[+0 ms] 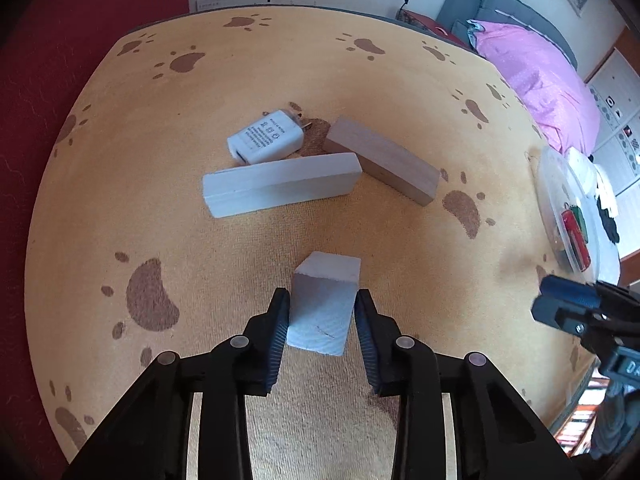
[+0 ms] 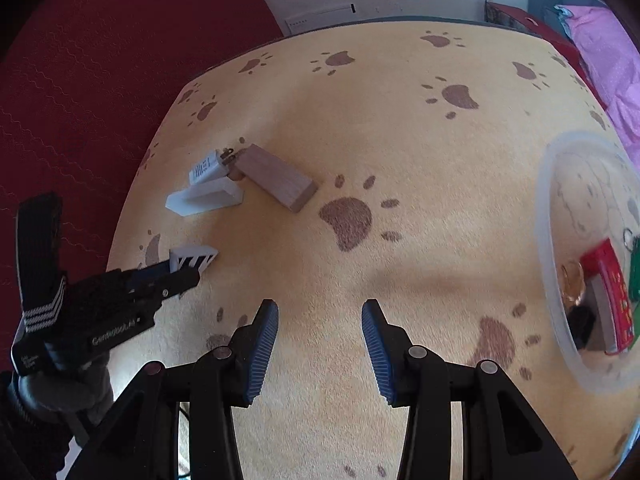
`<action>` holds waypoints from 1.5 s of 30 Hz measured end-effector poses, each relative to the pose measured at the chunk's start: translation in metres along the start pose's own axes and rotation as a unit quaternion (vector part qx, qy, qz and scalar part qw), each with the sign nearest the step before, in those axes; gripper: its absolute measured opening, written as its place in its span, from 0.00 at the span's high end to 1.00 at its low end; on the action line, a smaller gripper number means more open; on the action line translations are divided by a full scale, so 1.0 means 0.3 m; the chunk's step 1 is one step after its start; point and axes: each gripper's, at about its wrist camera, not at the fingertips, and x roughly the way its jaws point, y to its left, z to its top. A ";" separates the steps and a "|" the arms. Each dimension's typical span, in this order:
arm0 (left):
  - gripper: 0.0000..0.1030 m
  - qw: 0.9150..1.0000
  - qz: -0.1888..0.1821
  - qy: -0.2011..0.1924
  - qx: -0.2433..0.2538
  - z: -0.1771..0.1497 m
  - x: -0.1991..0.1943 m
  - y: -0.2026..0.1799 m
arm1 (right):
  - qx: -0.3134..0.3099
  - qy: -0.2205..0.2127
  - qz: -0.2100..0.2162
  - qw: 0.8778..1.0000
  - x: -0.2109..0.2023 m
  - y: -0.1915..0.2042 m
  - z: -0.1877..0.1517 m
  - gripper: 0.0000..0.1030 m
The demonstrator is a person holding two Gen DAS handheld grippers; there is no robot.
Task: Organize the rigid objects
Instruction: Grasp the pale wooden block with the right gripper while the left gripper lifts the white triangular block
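A small white block (image 1: 324,312) stands on the yellow paw-print cloth (image 1: 200,272), and my left gripper (image 1: 322,294) is shut on it, one pad against each side. In the right wrist view the same block (image 2: 194,258) shows at the left gripper's tip (image 2: 176,276). Beyond it lie a long white block (image 1: 280,188), a brown wooden block (image 1: 384,164) and a white plug charger (image 1: 266,140), close together. My right gripper (image 2: 321,304) hovers open over bare cloth, nothing between its blue pads (image 2: 264,344). It also shows at the right edge of the left wrist view (image 1: 568,304).
A clear plastic bowl (image 2: 548,240) at the table's right edge holds a red item (image 2: 608,280), keys and small dark things. A red wall is to the left, a pink bedcover (image 1: 532,76) behind at right.
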 end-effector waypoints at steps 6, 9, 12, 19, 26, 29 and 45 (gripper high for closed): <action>0.68 1.000 -0.008 -0.008 -0.027 -0.057 -0.057 0.036 | -0.049 -0.003 -0.007 0.999 0.083 0.079 0.121 0.55; 0.68 0.999 -0.010 -0.007 -0.036 -0.085 -0.074 0.054 | -0.074 -0.001 -0.015 0.997 0.129 0.119 0.175 0.55; 0.68 0.999 -0.011 -0.002 -0.043 -0.112 -0.082 0.072 | -0.094 0.002 -0.021 0.995 0.172 0.151 0.220 0.55; 0.69 0.998 -0.017 -0.002 -0.063 -0.150 -0.089 0.096 | -0.131 0.007 -0.040 0.991 0.245 0.194 0.285 0.55; 0.69 0.997 -0.018 0.001 -0.070 -0.167 -0.081 0.107 | -0.141 0.018 -0.045 0.989 0.279 0.191 0.301 0.55; 0.69 0.997 -0.018 0.006 -0.074 -0.170 -0.067 0.106 | -0.142 0.016 -0.043 0.989 0.281 0.185 0.296 0.55; 0.67 0.997 0.002 0.009 -0.083 -0.152 -0.022 0.082 | -0.128 0.024 -0.040 0.991 0.260 0.149 0.247 0.65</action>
